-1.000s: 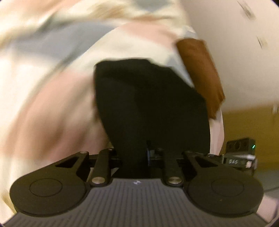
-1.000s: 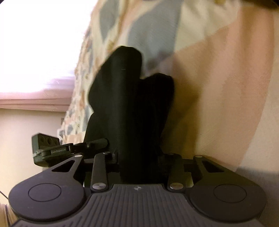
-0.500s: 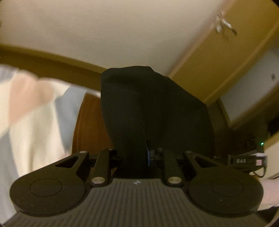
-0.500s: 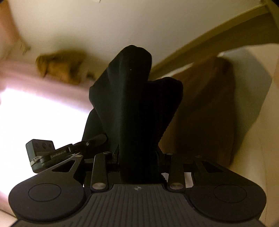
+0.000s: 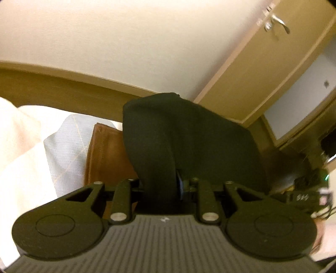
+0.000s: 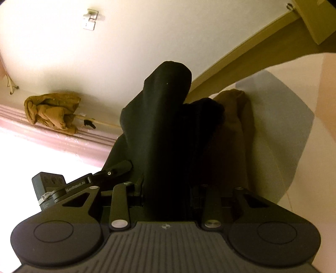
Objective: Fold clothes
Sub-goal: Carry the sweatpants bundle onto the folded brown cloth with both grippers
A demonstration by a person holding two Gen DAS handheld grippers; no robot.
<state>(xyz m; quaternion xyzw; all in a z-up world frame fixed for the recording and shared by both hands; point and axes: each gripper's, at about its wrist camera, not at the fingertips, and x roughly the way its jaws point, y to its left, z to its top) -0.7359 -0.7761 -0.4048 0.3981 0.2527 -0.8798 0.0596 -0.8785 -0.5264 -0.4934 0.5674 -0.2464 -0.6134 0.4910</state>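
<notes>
Gripping black garment [image 5: 189, 130] — both grippers

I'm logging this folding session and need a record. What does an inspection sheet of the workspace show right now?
Surface: patchwork bedspread, cream, pink and grey-blue patches.
Job's things: black garment bunched up between both grippers; also in the right view.
Clutter: brown cushion on the bedspread; tan cloth bundle by the wall.
Grippers: left gripper, jaws just opening, cloth between them; right gripper clamps cloth.
Cables: thin cords at the left view's right edge.
Surroundings: cream wall, wooden door with handle, wall switch.
</notes>
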